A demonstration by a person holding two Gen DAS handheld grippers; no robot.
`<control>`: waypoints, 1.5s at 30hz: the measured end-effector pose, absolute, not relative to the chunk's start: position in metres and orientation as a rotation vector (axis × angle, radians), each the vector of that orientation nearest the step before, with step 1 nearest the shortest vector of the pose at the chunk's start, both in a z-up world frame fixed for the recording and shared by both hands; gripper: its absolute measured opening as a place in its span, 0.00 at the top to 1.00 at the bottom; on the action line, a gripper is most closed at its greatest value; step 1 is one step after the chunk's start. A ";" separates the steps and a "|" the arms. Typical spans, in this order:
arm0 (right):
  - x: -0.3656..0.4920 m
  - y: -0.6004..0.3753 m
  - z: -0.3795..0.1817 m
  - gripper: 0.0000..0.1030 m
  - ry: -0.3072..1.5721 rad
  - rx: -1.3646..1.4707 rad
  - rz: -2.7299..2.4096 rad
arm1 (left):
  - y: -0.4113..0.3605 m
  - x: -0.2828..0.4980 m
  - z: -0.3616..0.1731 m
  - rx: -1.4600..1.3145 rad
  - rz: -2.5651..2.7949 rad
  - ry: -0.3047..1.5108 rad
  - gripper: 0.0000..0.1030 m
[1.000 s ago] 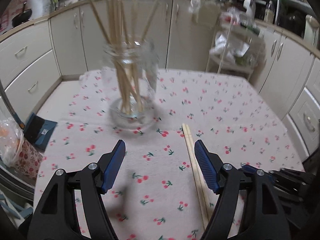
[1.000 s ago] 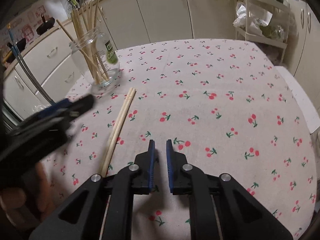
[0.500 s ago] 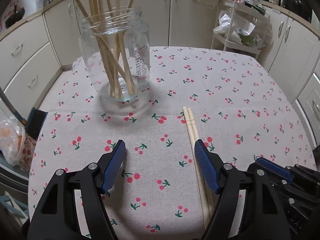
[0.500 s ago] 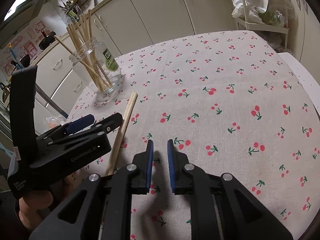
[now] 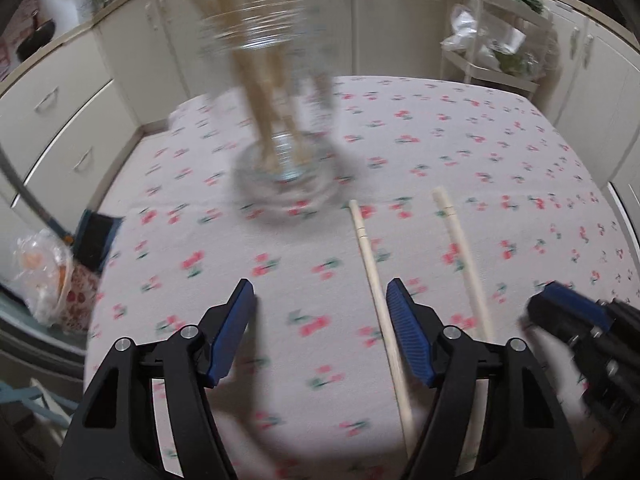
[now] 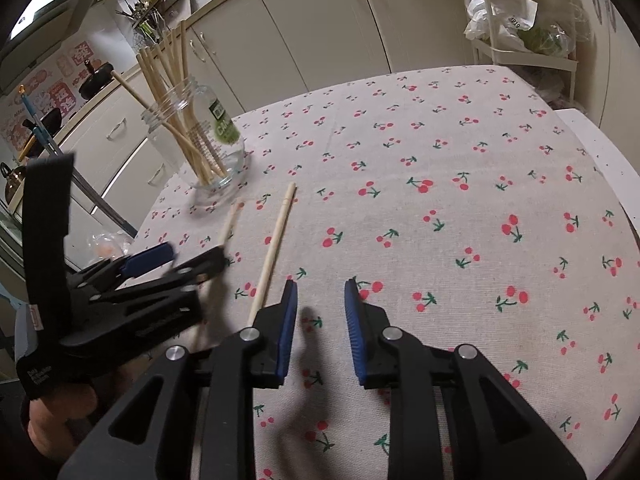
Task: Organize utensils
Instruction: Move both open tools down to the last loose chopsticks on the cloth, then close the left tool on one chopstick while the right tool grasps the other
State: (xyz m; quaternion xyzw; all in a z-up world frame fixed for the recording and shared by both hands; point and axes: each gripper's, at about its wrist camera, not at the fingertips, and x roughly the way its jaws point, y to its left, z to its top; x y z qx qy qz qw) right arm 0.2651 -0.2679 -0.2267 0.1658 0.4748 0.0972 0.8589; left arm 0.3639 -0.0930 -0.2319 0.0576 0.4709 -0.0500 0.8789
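A glass jar [image 6: 200, 144] with several wooden chopsticks stands at the table's far left; in the left wrist view the jar [image 5: 276, 100] is blurred. Two loose chopsticks lie apart on the cherry-print cloth. One chopstick [image 5: 376, 280] runs between the fingers of my left gripper [image 5: 320, 292], close to the right pad but untouched; the jaws are closing. The other chopstick [image 5: 464, 264] lies to the right, outside them. My right gripper [image 6: 320, 292] hovers over the cloth with jaws opening and nothing between them; that chopstick [image 6: 276, 248] lies just left of it. The left gripper [image 6: 192, 256] covers the first chopstick [image 6: 230, 224].
The cherry-print table [image 6: 460, 200] drops off at the left edge, where a plastic bag [image 5: 40, 268] sits below. Cream cabinets [image 6: 312, 32] line the back. A white trolley [image 6: 528, 40] with bags stands at the back right.
The two chopsticks, side by side before, now lie apart. My left gripper has dipped lower and one chopstick now runs between its fingers. My right gripper's jaws have widened.
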 end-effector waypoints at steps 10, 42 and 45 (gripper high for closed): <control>0.310 -0.230 -0.220 0.76 1.008 0.234 0.228 | -0.071 0.387 -0.229 0.041 -0.122 1.008 0.37; 0.312 -0.236 -0.225 0.94 1.069 0.209 0.253 | -0.079 0.402 -0.227 0.156 -0.293 1.052 0.95; 0.296 -0.248 -0.208 0.94 0.978 0.358 0.272 | -0.067 0.384 -0.213 0.106 -0.290 0.975 0.95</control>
